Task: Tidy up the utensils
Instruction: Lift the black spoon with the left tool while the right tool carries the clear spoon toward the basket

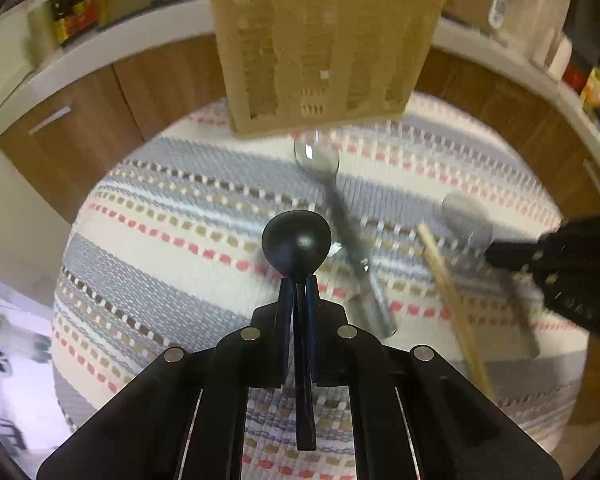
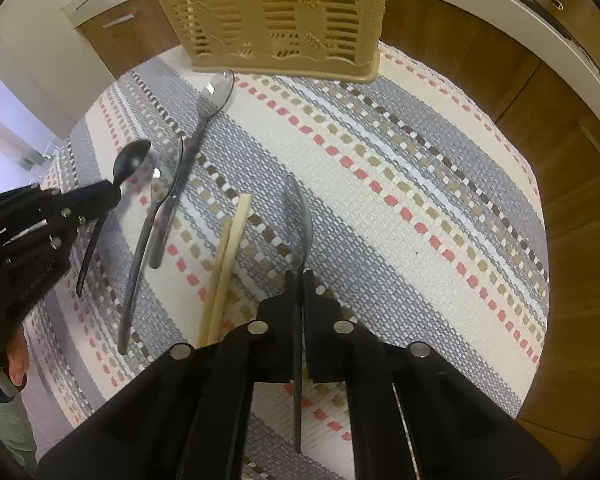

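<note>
The left gripper (image 1: 299, 292) is clamping a black spoon (image 1: 297, 240) by its handle, bowl pointing toward the basket (image 1: 324, 56) at the top of its frame. The right gripper (image 2: 299, 284) is pinching a grey spoon (image 2: 302, 220) the same way. Neither spoon is reaching the basket yet. Two clear spoons (image 2: 204, 128) at upper left and the chopsticks (image 2: 226, 256) at centre left are lying on the striped mat (image 2: 420, 184), waiting. Whether the basket is holding anything I cannot tell; most sorting seems undone.
</note>
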Available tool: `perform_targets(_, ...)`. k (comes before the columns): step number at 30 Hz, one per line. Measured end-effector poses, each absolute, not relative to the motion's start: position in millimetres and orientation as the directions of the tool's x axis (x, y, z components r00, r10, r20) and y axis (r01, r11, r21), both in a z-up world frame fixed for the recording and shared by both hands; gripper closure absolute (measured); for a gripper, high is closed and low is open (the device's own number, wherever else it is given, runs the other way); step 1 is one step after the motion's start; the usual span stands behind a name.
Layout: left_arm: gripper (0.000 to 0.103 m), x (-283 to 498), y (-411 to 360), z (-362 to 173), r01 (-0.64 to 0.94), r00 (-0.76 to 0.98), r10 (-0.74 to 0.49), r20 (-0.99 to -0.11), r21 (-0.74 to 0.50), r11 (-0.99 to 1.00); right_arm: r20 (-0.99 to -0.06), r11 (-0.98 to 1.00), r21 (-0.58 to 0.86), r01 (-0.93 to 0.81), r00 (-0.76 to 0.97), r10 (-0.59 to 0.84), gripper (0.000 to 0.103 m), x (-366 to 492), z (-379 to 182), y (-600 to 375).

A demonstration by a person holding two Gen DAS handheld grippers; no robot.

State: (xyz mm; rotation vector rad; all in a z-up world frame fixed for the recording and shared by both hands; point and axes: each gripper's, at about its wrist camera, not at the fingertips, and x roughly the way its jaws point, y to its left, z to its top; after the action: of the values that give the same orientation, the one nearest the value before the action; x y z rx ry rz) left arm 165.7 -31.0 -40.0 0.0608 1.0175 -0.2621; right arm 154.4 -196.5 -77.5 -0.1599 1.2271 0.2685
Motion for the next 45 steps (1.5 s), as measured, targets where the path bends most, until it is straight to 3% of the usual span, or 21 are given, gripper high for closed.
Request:
perform_targets(18, 0.098, 156, -21, 42, 0.249, 0.710, -0.356, -0.608, -0.256, 0.934, -0.853, 0.947, 0.096, -0.306, 0.465, 0.236, 0.102, 129, -16, -221)
perform_targets(28, 0.098, 165, -13, 95, 0.277, 0.812, -0.406, -0.419, -0.336, 0.900, -0.760, 0.946, 0.097, -0.310, 0.591, 0.271, 0.102, 138, 38, -226)
perform_targets(45, 0.098, 206, -9, 164, 0.375, 0.877, -0.452, -0.162, -0.356, 0.856, -0.552, 0.954, 0.117, -0.276, 0.781, 0.294, 0.102, 178, 133, -241)
